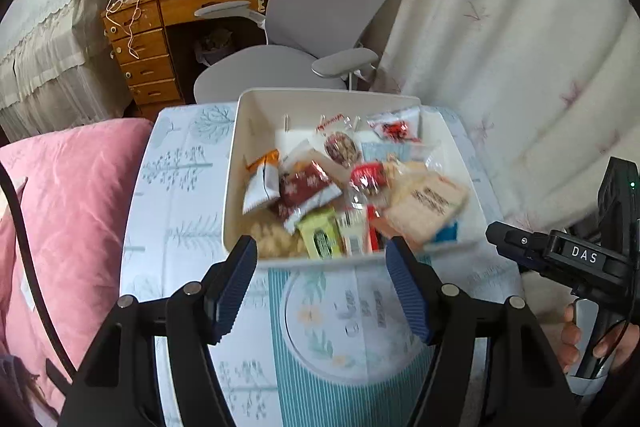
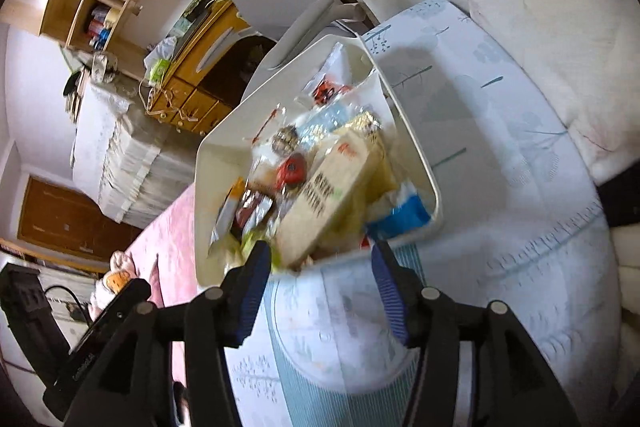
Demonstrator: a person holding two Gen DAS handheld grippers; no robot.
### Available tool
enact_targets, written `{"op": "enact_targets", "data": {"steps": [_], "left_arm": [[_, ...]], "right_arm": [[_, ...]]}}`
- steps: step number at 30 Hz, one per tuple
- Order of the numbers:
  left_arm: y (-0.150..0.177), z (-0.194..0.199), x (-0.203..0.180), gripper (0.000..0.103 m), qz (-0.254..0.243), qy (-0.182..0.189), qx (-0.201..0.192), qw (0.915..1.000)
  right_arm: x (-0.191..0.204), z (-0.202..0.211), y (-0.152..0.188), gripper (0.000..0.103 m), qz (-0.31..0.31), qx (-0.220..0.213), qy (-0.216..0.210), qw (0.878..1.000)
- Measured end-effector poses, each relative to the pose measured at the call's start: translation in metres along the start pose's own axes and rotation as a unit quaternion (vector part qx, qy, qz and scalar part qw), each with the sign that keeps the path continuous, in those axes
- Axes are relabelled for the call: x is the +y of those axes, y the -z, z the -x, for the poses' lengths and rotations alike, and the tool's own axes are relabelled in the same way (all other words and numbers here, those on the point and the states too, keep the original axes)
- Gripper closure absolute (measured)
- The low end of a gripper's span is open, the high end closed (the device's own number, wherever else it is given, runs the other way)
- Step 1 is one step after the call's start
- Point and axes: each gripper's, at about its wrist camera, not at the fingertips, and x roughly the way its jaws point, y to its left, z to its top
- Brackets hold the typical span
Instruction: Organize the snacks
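The left gripper [image 1: 322,281] had its blue-padded jaws spread apart with nothing between them, and the right gripper [image 2: 318,291] stood the same way, spread and empty. Both pointed steeply down, and the white bin [image 1: 234,163] sat just ahead of and below their fingertips on the patterned tablecloth [image 1: 176,195]. Its near rim lay crosswise just beyond the pads of each tool. The snacks [image 1: 320,195] were heaped inside it, a loose pile of wrapped packets. From the right wrist camera, a tan packet [image 2: 332,195] ran lengthwise away from the tool, its near end closest to the jaws. Both hands seemed about equally near the bin. In the left view, the right gripper [image 1: 496,233] showed off to the right. As a judgement, the filling looked done, and any next grasp would turn on reaching forward over that near rim.
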Motion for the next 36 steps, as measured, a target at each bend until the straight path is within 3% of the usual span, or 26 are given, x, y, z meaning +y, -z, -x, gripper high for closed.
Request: {"op": "enact_targets", "data": {"steps": [3, 7, 13, 19, 23, 29, 32, 36], "left_arm": [[0.016, 0.015, -0.005, 0.035, -0.005, 0.015, 0.014, 0.9998], [0.044, 0.036, -0.014, 0.031, -0.022, 0.012, 0.019, 0.9995], [0.087, 0.069, -0.018, 0.025, -0.013, 0.017, 0.02, 0.9996], [0.133, 0.096, -0.007, 0.024, 0.012, -0.001, 0.033, 0.9994], [0.154, 0.111, -0.005, 0.024, 0.019, -0.006, 0.06, 0.998], [0.162, 0.136, -0.018, 0.021, 0.022, 0.002, 0.061, 0.9979], [0.154, 0.147, -0.033, 0.017, 0.005, -0.004, 0.047, 0.9989], [0.139, 0.154, -0.053, 0.01, -0.005, -0.014, 0.026, 0.9996]], "right_arm": [[0.007, 0.018, 0.019, 0.047, 0.018, -0.002, 0.012, 1.0], [0.013, 0.04, 0.048, 0.031, 0.027, -0.007, 0.035, 0.999], [0.025, 0.079, 0.102, 0.022, 0.063, -0.024, 0.076, 0.995], [0.039, 0.112, 0.16, 0.015, 0.117, -0.058, 0.113, 0.985], [0.045, 0.127, 0.189, 0.013, 0.135, -0.048, 0.127, 0.982], [0.059, 0.157, 0.209, 0.007, 0.161, -0.05, 0.107, 0.98], [0.067, 0.176, 0.206, 0.001, 0.17, -0.059, 0.084, 0.98], [0.079, 0.195, 0.197, 0.0, 0.196, -0.07, 0.09, 0.974]]}}
